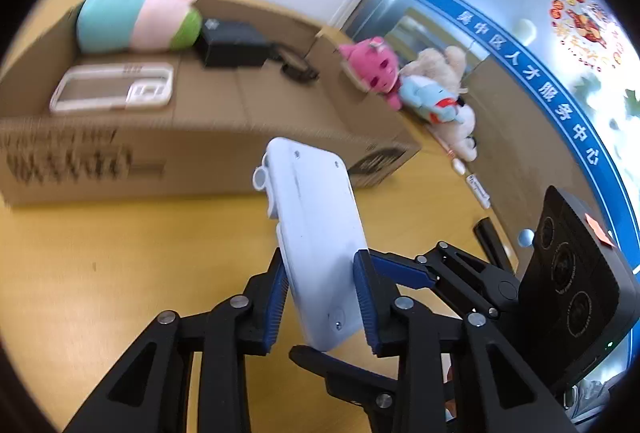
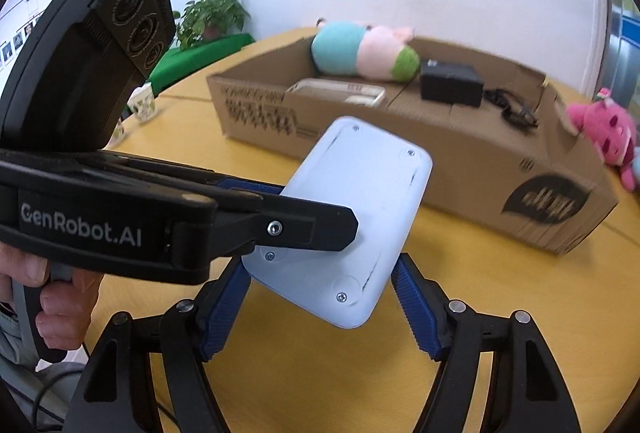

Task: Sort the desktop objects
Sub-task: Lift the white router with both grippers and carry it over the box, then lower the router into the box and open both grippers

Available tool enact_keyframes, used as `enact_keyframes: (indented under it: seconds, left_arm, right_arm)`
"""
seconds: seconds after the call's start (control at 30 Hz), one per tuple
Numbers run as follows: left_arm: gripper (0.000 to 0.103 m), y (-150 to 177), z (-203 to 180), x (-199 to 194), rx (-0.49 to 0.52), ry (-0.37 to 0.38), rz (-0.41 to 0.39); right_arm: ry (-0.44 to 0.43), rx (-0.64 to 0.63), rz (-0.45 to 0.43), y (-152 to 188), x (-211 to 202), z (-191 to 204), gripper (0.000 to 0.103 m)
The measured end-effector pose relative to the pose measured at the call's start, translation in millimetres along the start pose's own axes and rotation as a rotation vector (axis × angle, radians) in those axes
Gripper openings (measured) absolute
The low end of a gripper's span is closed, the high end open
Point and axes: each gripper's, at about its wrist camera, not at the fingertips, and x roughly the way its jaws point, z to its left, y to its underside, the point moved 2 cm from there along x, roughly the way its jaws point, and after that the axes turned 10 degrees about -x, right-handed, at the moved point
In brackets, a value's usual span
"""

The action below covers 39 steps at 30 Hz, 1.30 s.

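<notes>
A flat white device (image 1: 320, 233) (image 2: 360, 201), its screwed back face showing, hangs tilted above the yellow table (image 1: 120, 273). My left gripper (image 1: 320, 265) is shut on its thin edges, blue pads pressing both sides. My right gripper (image 2: 320, 269) spans the device's width near its lower end, with both pads against the sides. In the right wrist view, one left finger (image 2: 312, 229) lies across the device. Behind stands an open cardboard box (image 1: 200, 161) (image 2: 440, 185). It holds a teal-pink-green plush (image 1: 136, 17), a black adapter (image 1: 232, 43) with its cable, and a clear-cased device (image 1: 112, 89).
A pink plush (image 1: 372, 69) (image 2: 604, 137) leans on the box's right end, with beige and blue plush toys (image 1: 440, 97) beside it. Small pen-like items (image 1: 478, 189) lie near the glass wall. A person's hand (image 2: 60, 305) grips the left handle. A small cup (image 2: 142, 105) stands at the far left.
</notes>
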Motion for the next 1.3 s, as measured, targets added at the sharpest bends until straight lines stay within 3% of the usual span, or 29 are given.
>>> enact_keyframes:
  seconds: [0.17,0.43,0.63,0.9,1.3]
  left_arm:
    - [0.029,-25.4,-11.5,-4.2,0.034,0.025,-0.038]
    - [0.029,-92.7,-20.1,-11.4,0.095,0.027,-0.092]
    - [0.029,-153.4,-6.8,7.6,0.084,0.033,-0.076]
    - [0.029,-203.5,38.1,67.7,-0.046,0.005,0.049]
    - [0.03,-194.2,100.4,131.1,-0.329,-0.036,0.298]
  right_arm:
    - [0.042,-0.015,-0.034,-23.7,-8.4,-11.3,0.071]
    - [0.085,-0.063,-0.073,-80.4,-5.5,-42.1,0.071]
    - [0.054,-0.081,-0.051,-130.4,14.5,-80.1,0.071]
    - [-0.037,-0.028,0.093,-165.2,81.4,-135.1,0.071]
    - [-0.178,0.053,0.409,-139.3,177.6,-149.5,0.069]
